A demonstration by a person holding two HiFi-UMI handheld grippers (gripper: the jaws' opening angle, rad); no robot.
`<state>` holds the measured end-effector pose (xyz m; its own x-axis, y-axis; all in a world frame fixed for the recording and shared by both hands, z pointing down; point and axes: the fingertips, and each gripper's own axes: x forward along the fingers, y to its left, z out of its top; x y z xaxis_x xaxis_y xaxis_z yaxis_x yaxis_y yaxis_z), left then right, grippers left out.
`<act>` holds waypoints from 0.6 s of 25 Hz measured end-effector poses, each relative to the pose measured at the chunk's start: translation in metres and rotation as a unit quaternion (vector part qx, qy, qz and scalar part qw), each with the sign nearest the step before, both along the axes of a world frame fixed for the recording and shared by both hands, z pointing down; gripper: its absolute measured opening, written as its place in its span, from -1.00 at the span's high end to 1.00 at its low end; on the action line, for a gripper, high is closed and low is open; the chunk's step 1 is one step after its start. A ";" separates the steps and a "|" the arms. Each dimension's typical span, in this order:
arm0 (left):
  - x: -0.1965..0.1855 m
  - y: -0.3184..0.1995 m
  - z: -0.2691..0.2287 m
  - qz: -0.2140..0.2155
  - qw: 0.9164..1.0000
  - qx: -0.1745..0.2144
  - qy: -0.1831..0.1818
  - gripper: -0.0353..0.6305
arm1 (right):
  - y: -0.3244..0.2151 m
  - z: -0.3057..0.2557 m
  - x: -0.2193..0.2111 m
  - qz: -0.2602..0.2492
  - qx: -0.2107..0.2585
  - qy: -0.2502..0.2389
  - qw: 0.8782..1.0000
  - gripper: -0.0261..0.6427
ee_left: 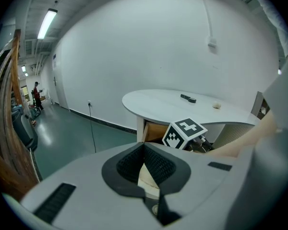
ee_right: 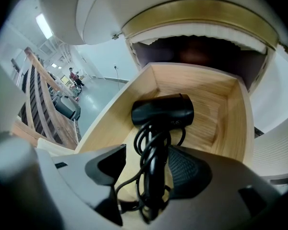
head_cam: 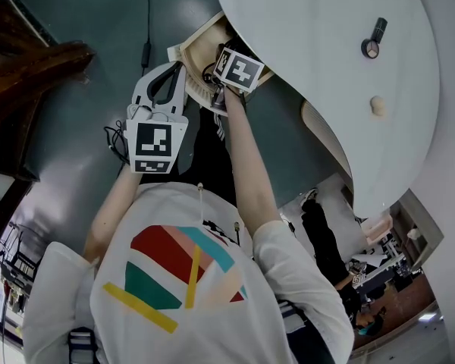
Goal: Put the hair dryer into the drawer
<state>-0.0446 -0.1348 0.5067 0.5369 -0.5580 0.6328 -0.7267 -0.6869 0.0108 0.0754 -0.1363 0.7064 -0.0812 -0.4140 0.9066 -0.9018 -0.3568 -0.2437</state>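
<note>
A black hair dryer (ee_right: 162,110), its cord wound round the handle, lies on the floor of the open wooden drawer (ee_right: 230,104). My right gripper (ee_right: 151,152) reaches down into the drawer and stands open. The handle runs between its pads, with a gap showing at the left pad. From the head view, the drawer (head_cam: 193,48) juts out from under the white table (head_cam: 326,51), and the right gripper (head_cam: 226,74) dips into it beneath its marker cube. My left gripper (head_cam: 180,67) hovers left of the drawer, shut and empty; its pads (ee_left: 134,159) meet at the tip.
On the white rounded tabletop lie a small black object (head_cam: 374,39) and a small beige lump (head_cam: 378,105). A black cable (head_cam: 146,48) runs across the grey-green floor. A dark wooden stair rail (head_cam: 30,67) stands at the left. A person (ee_left: 36,96) stands far off in the hallway.
</note>
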 end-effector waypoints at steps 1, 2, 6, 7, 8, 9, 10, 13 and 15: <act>-0.001 0.000 -0.001 -0.001 1.000 0.001 0.000 0.85 | 0.000 0.000 0.000 -0.001 0.001 0.000 1.000 0.13; -0.002 0.000 -0.003 -0.003 1.000 0.003 0.000 0.84 | 0.000 -0.001 0.000 -0.001 0.002 0.001 1.000 0.12; -0.007 0.000 -0.006 -0.008 1.000 0.006 0.001 0.84 | -0.002 -0.012 0.007 0.009 0.021 0.017 1.000 0.11; -0.008 -0.001 -0.007 -0.008 1.000 0.008 0.002 0.85 | -0.003 -0.016 0.007 0.010 0.026 0.020 0.999 0.11; -0.008 -0.002 -0.009 -0.008 1.000 0.009 0.002 0.84 | -0.003 -0.019 0.007 0.009 0.029 0.021 0.999 0.11; -0.007 -0.002 -0.011 -0.008 1.000 0.010 0.003 0.85 | -0.002 -0.022 0.006 0.008 0.032 0.023 0.999 0.11; -0.007 -0.003 -0.013 -0.008 1.000 0.012 0.005 0.85 | -0.002 -0.024 0.005 0.007 0.035 0.024 0.999 0.11; -0.003 -0.003 -0.019 -0.006 1.000 0.017 0.010 0.84 | 0.000 -0.032 0.002 0.001 0.040 0.028 0.999 0.11; -0.002 -0.004 -0.025 -0.004 1.000 0.022 0.013 0.84 | 0.001 -0.037 0.000 -0.002 0.043 0.029 0.999 0.11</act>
<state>-0.0462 -0.1387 0.4818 0.5486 -0.5897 0.5927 -0.7317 -0.6816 -0.0008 0.0758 -0.1352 0.6691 -0.0314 -0.4902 0.8711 -0.9163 -0.3340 -0.2210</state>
